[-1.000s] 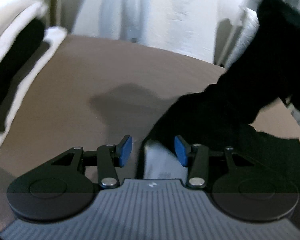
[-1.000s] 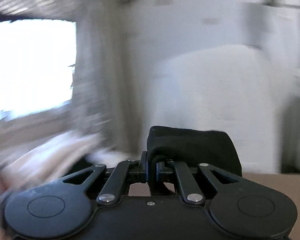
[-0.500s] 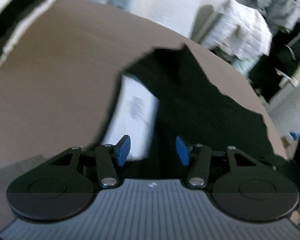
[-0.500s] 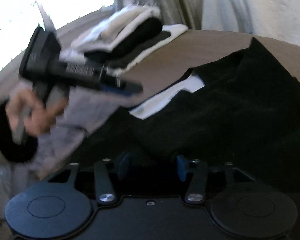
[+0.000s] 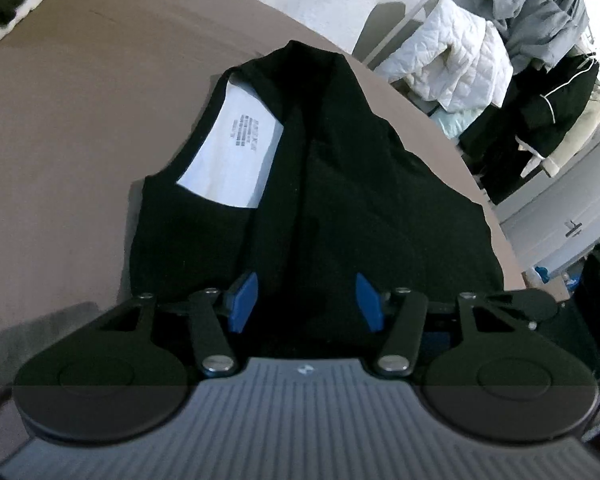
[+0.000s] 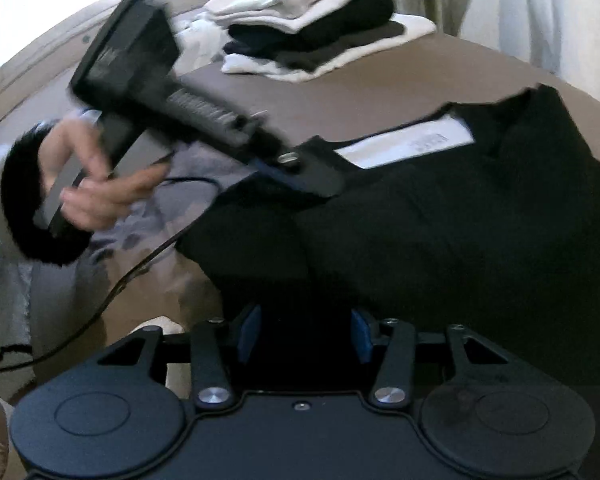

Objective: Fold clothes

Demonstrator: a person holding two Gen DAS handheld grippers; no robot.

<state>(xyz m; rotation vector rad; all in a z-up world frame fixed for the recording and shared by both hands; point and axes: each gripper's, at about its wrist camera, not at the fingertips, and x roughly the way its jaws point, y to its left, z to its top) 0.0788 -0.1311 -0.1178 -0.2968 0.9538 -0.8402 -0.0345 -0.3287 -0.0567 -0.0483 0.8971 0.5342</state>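
Note:
A black garment [image 5: 340, 184] lies spread on the brown surface [image 5: 68, 128], with a white printed inner panel [image 5: 236, 148] showing at its far left. My left gripper [image 5: 306, 300] hovers low over the garment's near edge. Its jaws are opening and the blue pads [image 5: 244, 296] stand apart, pressing on nothing. In the right wrist view the same garment [image 6: 440, 232] fills the right side. My right gripper [image 6: 304, 334] is open just above the garment's near edge. A hand [image 6: 96, 188] holds the left gripper [image 6: 292, 172] over the garment's left edge.
A stack of folded white and black clothes [image 6: 320, 28] sits at the far side of the surface. A rack of hanging jackets [image 5: 500, 60] stands beyond the right edge. A thin black cable [image 6: 140, 268] trails over the near left.
The right gripper was shut on raised black cloth; it has let go and come down over the garment, now lying flat. The left gripper moved over the garment and its pads spread slightly.

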